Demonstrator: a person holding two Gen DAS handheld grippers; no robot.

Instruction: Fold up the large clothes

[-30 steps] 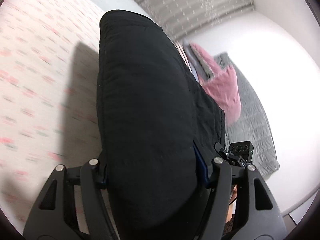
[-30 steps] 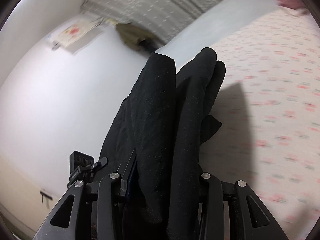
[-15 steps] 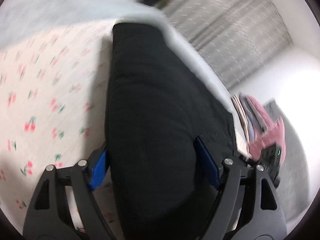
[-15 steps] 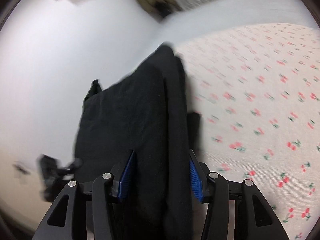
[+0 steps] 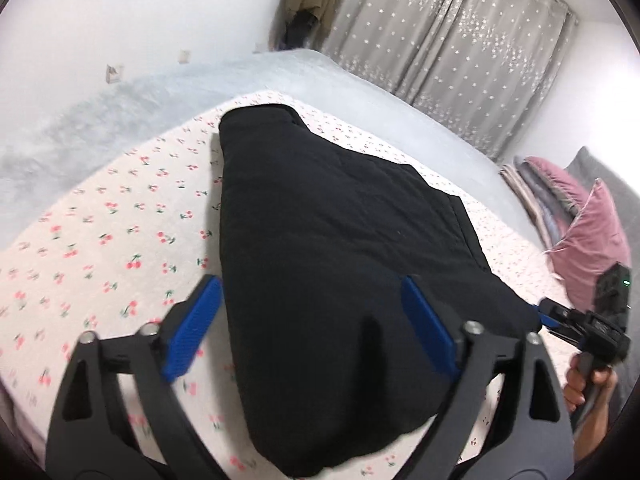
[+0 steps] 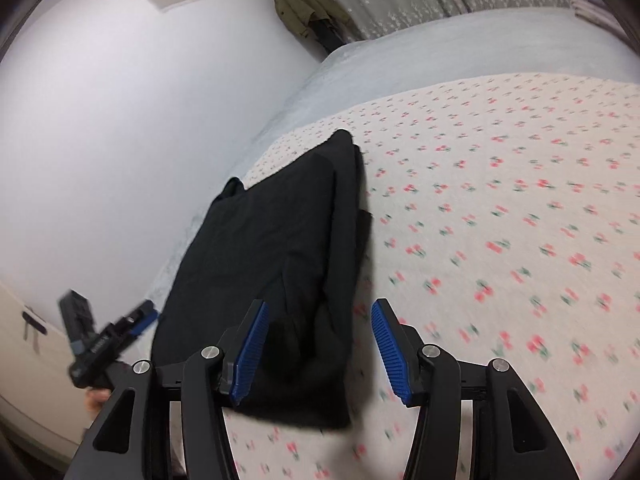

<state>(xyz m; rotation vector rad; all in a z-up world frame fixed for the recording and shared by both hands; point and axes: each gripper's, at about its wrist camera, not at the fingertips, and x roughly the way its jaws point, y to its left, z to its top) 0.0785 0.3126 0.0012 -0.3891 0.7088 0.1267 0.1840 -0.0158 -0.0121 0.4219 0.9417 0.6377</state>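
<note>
A black padded garment [image 5: 332, 248] lies folded into a thick stack on the cherry-print bedsheet [image 5: 104, 240]. My left gripper [image 5: 312, 328] is open, its blue pads [image 5: 192, 324] spread on either side of the garment's near end, not pinching it. In the right wrist view the same garment [image 6: 272, 264] lies flat; my right gripper [image 6: 320, 344] is open, its blue pads [image 6: 250, 350] wide apart at the garment's near right corner. Each gripper shows in the other's view, at the garment's far edge.
A pale grey blanket [image 5: 360, 92] covers the far part of the bed. A pink cushion [image 5: 588, 240] and folded bedding [image 5: 532, 188] sit at the right. Starred curtains [image 5: 460, 40] and a hanging olive jacket [image 6: 304, 4] are behind. A white wall [image 6: 120, 120] borders the bed.
The garment was held up, gripped in both grippers. It has been lowered flat onto the sheet, and both grippers have opened and let it go.
</note>
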